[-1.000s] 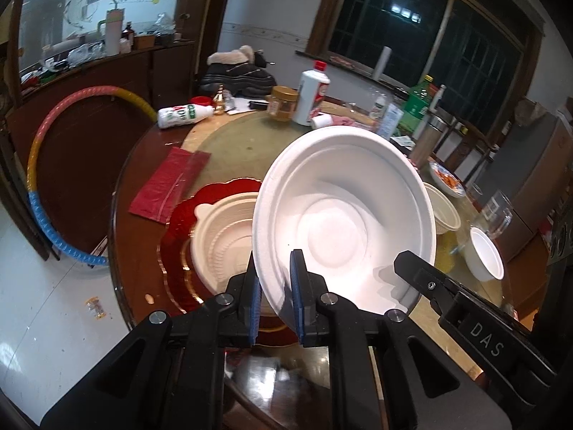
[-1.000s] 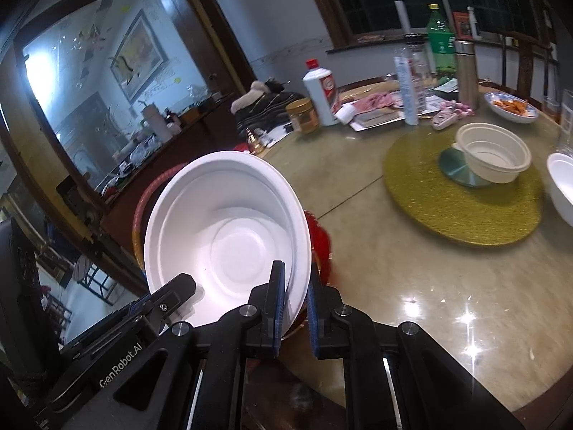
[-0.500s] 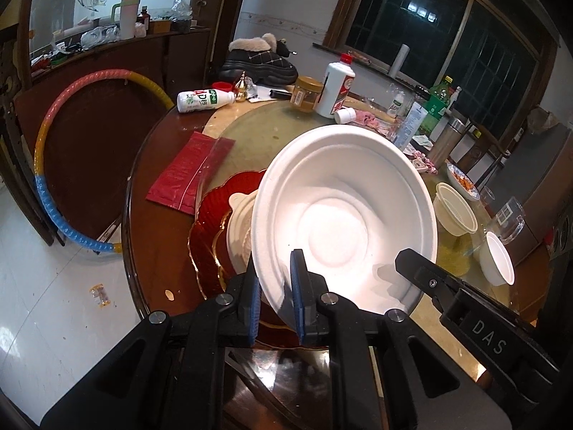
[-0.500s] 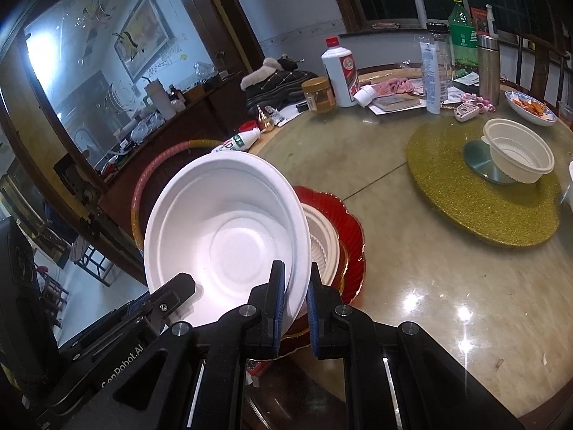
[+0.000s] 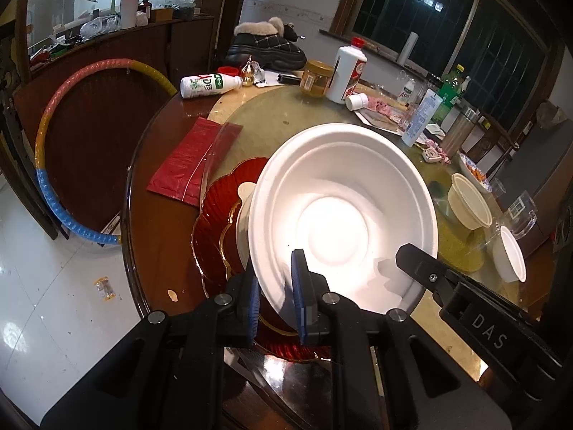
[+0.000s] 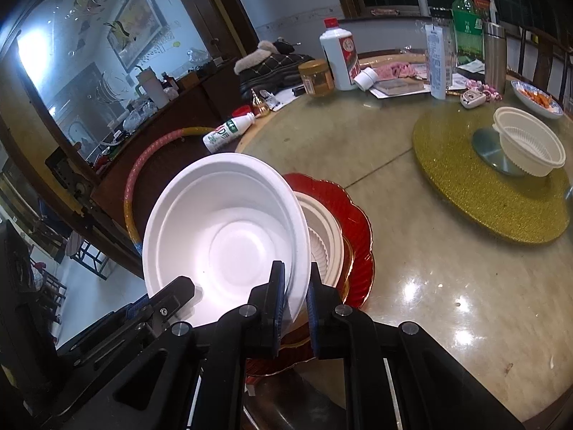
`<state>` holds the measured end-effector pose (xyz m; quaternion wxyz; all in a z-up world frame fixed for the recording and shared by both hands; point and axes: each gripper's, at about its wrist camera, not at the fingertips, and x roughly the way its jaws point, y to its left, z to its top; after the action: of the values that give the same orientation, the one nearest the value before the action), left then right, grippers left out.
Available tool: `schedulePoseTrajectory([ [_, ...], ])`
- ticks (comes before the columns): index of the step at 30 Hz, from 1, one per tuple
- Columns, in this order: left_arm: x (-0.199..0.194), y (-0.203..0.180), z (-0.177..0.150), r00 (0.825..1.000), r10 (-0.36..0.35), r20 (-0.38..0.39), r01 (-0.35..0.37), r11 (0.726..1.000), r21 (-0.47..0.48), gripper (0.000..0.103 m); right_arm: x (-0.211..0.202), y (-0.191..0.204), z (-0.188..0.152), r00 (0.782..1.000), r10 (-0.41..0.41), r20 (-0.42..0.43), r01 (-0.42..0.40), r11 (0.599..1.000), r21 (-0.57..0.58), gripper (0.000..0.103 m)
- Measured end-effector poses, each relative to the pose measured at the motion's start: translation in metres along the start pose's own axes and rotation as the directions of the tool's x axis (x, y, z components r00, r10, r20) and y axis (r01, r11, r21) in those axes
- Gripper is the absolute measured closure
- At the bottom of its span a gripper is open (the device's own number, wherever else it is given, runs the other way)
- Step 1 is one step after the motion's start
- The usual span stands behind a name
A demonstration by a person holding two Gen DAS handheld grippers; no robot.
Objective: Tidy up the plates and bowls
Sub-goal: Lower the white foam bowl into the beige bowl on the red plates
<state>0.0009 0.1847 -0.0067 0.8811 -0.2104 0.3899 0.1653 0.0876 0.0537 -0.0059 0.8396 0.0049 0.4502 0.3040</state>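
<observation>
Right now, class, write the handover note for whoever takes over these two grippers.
Left gripper: jaws shut on the white bowl's rim. Right gripper: jaws shut on the opposite rim.
The bowl is held tilted over the cream bowl, which sits on the red plate.
Done: bowl brought over the stack. Left: likely set it in, release, then collect the other cream bowl and small white bowl.

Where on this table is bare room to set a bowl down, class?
Free: the tabletop between the red plate and the gold mat, and the near edge by it. Crowded: the far side around the white bottle and the jar.
</observation>
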Motion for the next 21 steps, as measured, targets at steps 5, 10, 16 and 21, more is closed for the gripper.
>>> schedulePoseTrajectory([
  [5,0.006,-0.002,-0.001,1.0,0.009,-0.014,-0.009,1.0,0.003,0.089,0.007,-0.003,0.001,1.0,-0.006,-0.018,0.006,1.0,0.004,0.092],
  [10,0.006,-0.002,-0.001,1.0,0.019,-0.014,-0.019,1.0,0.006,0.089,0.01,-0.004,0.002,1.0,-0.008,-0.027,0.008,1.0,0.004,0.091],
  [16,0.008,-0.002,-0.002,0.999,0.03,-0.016,-0.03,0.999,0.011,0.089,0.013,-0.002,0.002,0.999,-0.02,-0.036,0.02,1.0,-0.002,0.091],
  [21,0.008,-0.003,-0.002,0.999,0.03,-0.013,-0.029,0.999,0.012,0.089,0.014,-0.001,0.002,0.999,-0.025,-0.037,0.025,1.0,-0.007,0.089],
])
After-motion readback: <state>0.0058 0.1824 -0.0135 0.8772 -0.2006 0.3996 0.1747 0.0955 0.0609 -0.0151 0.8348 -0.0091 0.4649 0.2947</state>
